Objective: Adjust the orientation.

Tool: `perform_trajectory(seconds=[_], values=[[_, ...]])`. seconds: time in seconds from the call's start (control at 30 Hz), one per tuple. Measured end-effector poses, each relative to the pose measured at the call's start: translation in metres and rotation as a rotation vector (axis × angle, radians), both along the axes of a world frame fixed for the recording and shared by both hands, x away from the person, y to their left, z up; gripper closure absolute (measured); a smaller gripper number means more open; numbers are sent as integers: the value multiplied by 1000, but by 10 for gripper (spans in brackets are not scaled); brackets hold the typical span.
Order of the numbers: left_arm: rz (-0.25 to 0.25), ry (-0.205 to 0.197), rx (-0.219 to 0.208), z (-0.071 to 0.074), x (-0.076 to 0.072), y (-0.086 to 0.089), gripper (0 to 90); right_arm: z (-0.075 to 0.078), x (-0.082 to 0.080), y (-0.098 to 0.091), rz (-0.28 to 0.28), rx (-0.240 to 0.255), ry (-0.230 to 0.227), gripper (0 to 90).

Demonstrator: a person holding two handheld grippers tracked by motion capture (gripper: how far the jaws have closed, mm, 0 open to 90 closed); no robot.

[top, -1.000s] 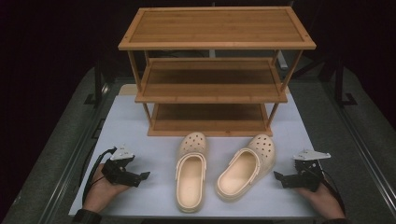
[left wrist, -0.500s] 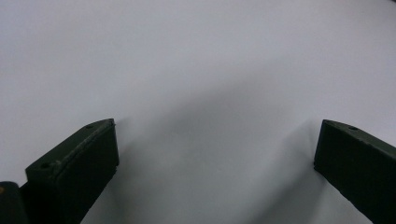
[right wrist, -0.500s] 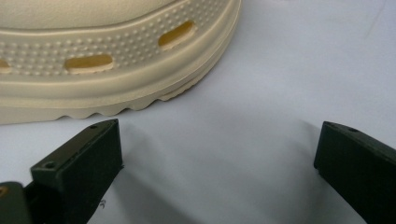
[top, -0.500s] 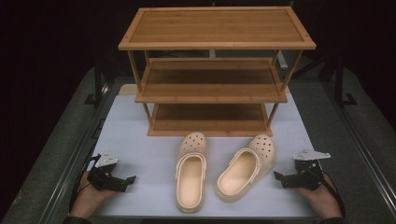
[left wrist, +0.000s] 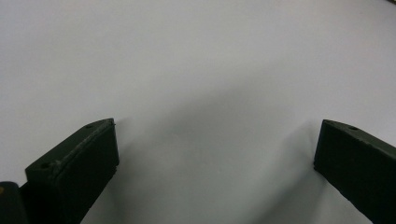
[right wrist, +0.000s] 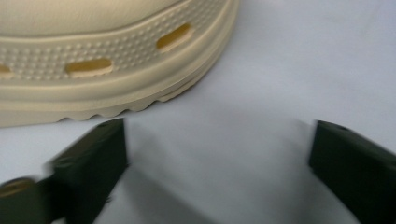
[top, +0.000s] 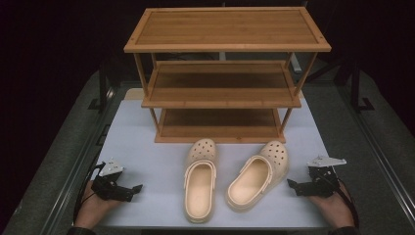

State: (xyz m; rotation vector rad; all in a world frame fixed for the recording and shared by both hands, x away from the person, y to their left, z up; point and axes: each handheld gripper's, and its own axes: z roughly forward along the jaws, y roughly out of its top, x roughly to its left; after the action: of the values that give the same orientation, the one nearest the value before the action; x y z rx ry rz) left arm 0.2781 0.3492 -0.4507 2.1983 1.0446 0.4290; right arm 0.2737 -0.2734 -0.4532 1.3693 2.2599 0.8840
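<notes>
Lying side by side on the white mat [top: 147, 147] of the desk, just in front of the wooden rack [top: 222, 88], are two cream clogs, toes pointing toward the rack's lowest shelf. The left clog [top: 199, 183] is sitting straight; the right clog [top: 257, 176] is angling its heel outward, toward the right tongs [top: 292, 184].

Those right tongs are resting low beside that clog, near but not touching it. In the right gripper view the clog's ribbed sole edge [right wrist: 116, 88] is showing just ahead of the tips, and the jaws, which have just been closing a little, are standing apart with nothing between them but bare mat. The left tongs [top: 138, 187] are lying well apart from the left clog, near the mat's left edge; in the left gripper view their jaws, having just been opening, are spread wide over plain white surface.

Judging by this layout, the work is sitting at its opening step: both hands are poised and neither clog is gripped yet. The likely aim is putting the clogs on the rack. The next move is calling for the right tongs to be easing forward and taking the clog's side wall or heel rim between the jaws, then closing firmly, since the soft foam may be flexing and slipping under a shallow pinch.
</notes>
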Motion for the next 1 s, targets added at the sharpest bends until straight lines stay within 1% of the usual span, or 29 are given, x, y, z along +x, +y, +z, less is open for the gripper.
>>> perform_trajectory(seconds=[0.03, 0.1, 0.13, 0.2, 0.23, 0.3, 0.4, 0.5, 0.67, 0.73, 0.8, 0.97, 1.0], values=[[0, -1, 0, 0, 0, 0, 0, 3, -1, -1, 1, 4, -2, 272], [0, -1, -1, 0, 0, 0, 0, 8, -1, -2, -22, -15, -5, 361], [0, -1, 0, 0, 0, 0, 0, 11, -2, -3, -22, -11, -13, 446], [0, 0, 0, 0, 0, 0, 0, 18, -1, -7, -14, 17, -53, 579], [-1, 0, 1, 0, 0, 0, 0, 20, 0, -8, -11, 32, -57, 643], [1, 0, -1, 0, 0, 0, 0, 28, 5, -11, -6, 78, -58, 747], [1, -3, -2, 0, 0, 0, 0, 36, 13, -10, 8, 116, -64, 885], [1, -4, 0, 0, 0, 0, 0, 43, 23, -8, 26, 148, -75, 899], [1, -7, 0, -1, 0, 0, 0, 50, 45, -3, 50, 161, -84, 899], [1, -8, 0, -1, 0, 0, 0, 51, 53, -1, 50, 166, -80, 899], [1, -9, 0, -1, 0, 0, 0, 50, 61, 2, 47, 159, -77, 899], [2, -12, 0, -1, -1, 0, 0, 45, 80, 8, 53, 158, -67, 899], [1, -11, 1, -1, -1, 0, 0, 44, 84, 10, 60, 161, -55, 899]])
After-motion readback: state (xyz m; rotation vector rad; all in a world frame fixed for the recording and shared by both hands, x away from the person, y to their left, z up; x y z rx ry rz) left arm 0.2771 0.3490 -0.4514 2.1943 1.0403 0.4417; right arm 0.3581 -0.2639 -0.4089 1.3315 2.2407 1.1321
